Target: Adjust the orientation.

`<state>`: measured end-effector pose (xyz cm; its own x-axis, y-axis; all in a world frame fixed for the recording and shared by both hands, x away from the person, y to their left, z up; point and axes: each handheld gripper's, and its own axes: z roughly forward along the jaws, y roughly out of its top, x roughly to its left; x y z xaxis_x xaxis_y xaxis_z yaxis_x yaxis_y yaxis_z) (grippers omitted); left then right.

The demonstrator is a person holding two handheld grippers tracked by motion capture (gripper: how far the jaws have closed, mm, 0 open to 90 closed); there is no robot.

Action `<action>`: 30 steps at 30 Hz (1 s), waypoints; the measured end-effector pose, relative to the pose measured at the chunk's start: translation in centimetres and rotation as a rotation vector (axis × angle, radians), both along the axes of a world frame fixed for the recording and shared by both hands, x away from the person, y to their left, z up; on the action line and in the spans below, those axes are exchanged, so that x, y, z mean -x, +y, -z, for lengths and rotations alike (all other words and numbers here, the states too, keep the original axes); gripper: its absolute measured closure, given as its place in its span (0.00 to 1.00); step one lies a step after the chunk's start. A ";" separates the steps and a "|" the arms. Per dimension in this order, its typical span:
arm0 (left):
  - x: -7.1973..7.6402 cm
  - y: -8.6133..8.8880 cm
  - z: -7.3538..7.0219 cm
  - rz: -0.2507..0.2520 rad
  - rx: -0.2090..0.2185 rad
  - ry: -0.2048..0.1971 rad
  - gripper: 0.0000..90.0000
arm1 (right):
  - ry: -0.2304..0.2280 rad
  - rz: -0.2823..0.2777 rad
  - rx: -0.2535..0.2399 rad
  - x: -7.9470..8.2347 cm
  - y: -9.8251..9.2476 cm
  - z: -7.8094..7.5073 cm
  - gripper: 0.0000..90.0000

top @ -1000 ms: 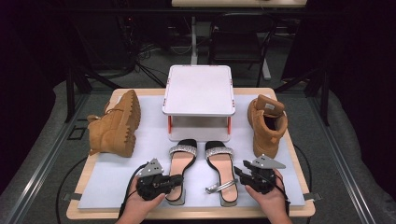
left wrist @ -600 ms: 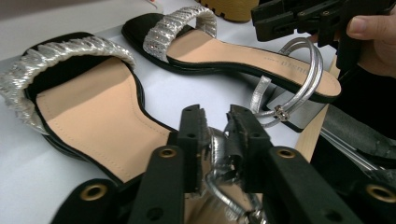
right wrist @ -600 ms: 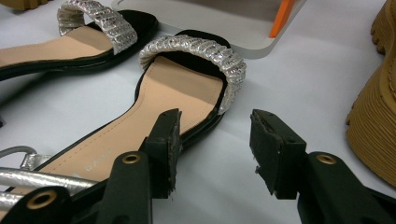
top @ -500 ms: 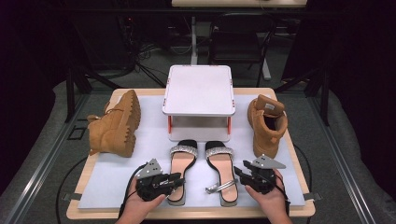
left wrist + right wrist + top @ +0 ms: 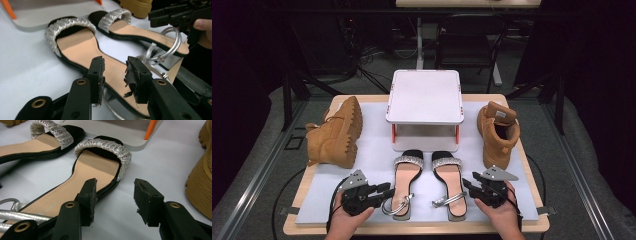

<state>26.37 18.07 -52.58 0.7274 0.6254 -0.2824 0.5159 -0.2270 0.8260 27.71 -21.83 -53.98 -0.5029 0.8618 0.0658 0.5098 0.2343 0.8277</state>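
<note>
My left gripper [image 5: 384, 192] sits just beside the heel end of the left sandal [image 5: 404, 182]. Its jaws have just been opening and now stand partly apart; in the left gripper view they hover over the sandal's insole [image 5: 100, 62] without pressing on it, so nothing is held. The torn pad [image 5: 131, 75] on one jaw hangs loose above the tan footbed. The silver ankle strap [image 5: 398, 205] curls right by the jaw tips.

My right gripper [image 5: 469, 186] rests just beside the right sandal [image 5: 449, 182], on its outer side. The jaws stand wide; in the right gripper view one jaw lies at the edge of the sandal [image 5: 82, 182] and the other is over bare white mat [image 5: 155, 162], gripping nothing.

Beyond both grippers, the sandals' glittery toe bands point at the white stand [image 5: 425, 97]. One tan boot [image 5: 334, 132] lies on its side well off past my left gripper; the other boot [image 5: 498, 131] stands upright near, just beyond, my right gripper.
</note>
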 end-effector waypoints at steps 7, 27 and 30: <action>0.7 0.4 0.2 -0.010 -0.052 -0.013 0.75 | -0.002 0.000 -0.002 0.0 -0.2 0.0 0.59; 0.5 0.1 1.3 -0.028 -0.124 0.042 0.95 | -0.006 0.002 -0.002 0.1 -0.2 -0.1 0.58; 0.5 0.1 1.1 -0.027 -0.127 0.036 0.97 | -0.006 0.001 -0.002 0.1 -0.2 -0.1 0.58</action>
<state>25.90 18.18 -53.69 0.7005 0.6771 -0.2257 0.5524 -0.3141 0.7722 27.63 -22.01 -53.88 -0.5028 0.8620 0.0647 0.5051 0.2323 0.8312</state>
